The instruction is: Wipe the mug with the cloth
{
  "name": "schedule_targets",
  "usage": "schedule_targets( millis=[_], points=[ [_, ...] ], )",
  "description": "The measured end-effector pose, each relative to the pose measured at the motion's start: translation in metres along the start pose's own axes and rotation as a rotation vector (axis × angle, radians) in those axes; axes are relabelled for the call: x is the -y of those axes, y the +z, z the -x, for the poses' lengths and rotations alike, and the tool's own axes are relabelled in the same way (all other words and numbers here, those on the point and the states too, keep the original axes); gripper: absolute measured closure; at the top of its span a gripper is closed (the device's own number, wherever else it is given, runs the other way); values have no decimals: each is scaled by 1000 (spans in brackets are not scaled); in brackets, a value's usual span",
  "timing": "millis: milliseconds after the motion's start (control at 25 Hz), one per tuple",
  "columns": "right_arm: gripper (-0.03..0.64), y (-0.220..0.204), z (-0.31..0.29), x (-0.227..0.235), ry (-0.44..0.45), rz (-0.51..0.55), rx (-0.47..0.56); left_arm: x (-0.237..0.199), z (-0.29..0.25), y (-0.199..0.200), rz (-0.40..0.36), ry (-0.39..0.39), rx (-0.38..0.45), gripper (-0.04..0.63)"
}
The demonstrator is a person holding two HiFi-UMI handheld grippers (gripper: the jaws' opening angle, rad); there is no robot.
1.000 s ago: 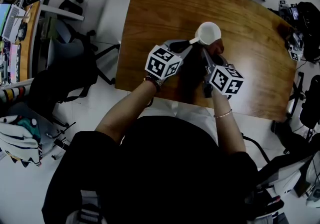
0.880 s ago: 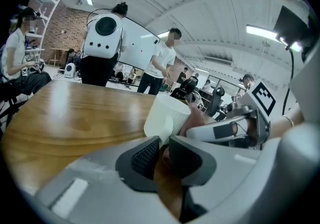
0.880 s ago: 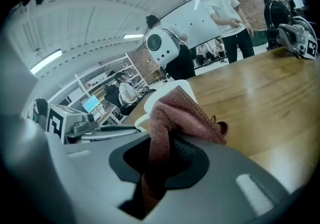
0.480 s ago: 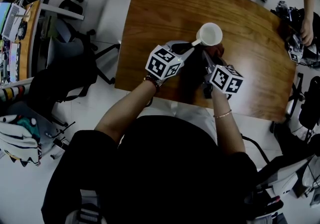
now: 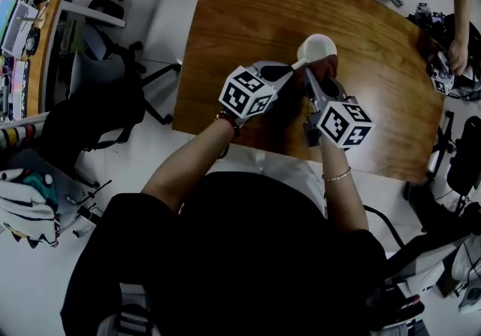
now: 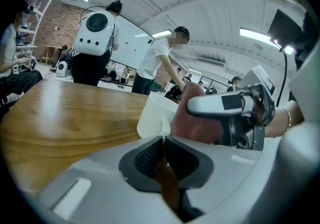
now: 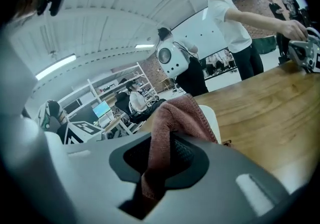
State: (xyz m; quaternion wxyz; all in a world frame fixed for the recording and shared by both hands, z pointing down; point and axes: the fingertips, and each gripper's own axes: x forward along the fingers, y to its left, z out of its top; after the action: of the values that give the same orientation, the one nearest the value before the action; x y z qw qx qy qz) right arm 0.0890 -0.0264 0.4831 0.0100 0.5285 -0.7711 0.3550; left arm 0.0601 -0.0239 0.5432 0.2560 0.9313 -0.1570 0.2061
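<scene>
A white mug (image 5: 316, 46) is held just over the wooden table (image 5: 248, 19), tilted away from me. My left gripper (image 5: 294, 66) is shut on the mug's handle (image 6: 164, 127), with the mug's body (image 6: 151, 114) just beyond the jaws. My right gripper (image 5: 316, 80) is shut on a reddish-brown cloth (image 5: 326, 68), which presses on the mug's near right side. In the right gripper view the cloth (image 7: 176, 116) rises from between the jaws and drapes over the mug (image 7: 214, 116). In the left gripper view the cloth (image 6: 196, 118) lies against the mug.
A person stands at the table's far right corner with a hand (image 5: 455, 51) on a device (image 5: 440, 76) there, the same device (image 7: 306, 52) that the right gripper view shows. Office chairs (image 5: 105, 94) stand left of the table. The table's near edge (image 5: 248, 148) runs just below the grippers.
The mug has tipped further away and shifted slightly up the table. The cloth has moved up along its right side. A person's arm has reached in at the far right corner.
</scene>
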Motion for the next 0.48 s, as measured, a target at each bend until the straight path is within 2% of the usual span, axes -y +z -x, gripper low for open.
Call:
schedule_targets(
  millis=[200, 480],
  points=[
    [558, -17, -3, 13, -59, 25, -43, -1, 0, 2, -14, -8, 1, 586],
    [558, -35, -12, 26, -88, 65, -62, 0, 0, 4, -20, -19, 5, 586]
  ],
)
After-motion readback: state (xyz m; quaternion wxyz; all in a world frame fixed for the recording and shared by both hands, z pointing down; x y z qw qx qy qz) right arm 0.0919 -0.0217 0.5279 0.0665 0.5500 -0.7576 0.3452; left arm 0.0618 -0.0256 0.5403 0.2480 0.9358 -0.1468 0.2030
